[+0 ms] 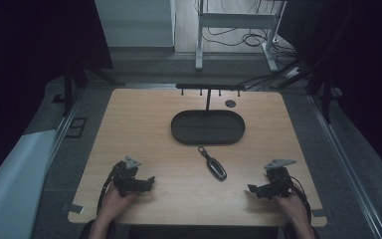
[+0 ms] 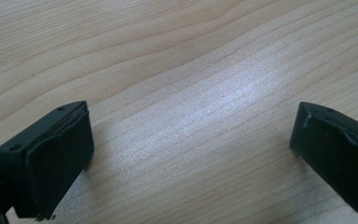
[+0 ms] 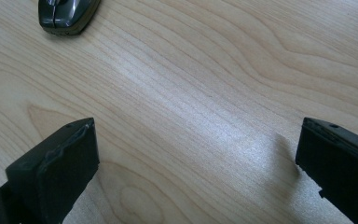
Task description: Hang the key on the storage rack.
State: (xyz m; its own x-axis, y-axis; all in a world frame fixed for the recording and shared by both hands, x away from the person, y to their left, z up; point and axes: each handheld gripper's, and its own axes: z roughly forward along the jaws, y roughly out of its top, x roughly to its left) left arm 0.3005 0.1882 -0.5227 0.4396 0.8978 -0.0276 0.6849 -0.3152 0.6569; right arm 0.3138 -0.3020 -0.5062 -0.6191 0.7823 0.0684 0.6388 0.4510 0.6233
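At the left of the wooden table [image 1: 144, 129], the left gripper [image 1: 148, 183] rests low over bare wood with its jaws spread wide and nothing between them. The car key fob [image 1: 214, 164] lies flat near the table's middle, just in front of the dark oval tray [image 1: 181, 133] with its hook rack [image 1: 209, 87], and well apart from both tools. At the right, the right gripper [image 1: 252, 189] likewise stands wide open and empty, so the work appears to be at the approach stage; the next move likely calls for one gripper to reach inward, straddle the fob across its narrow width and close.
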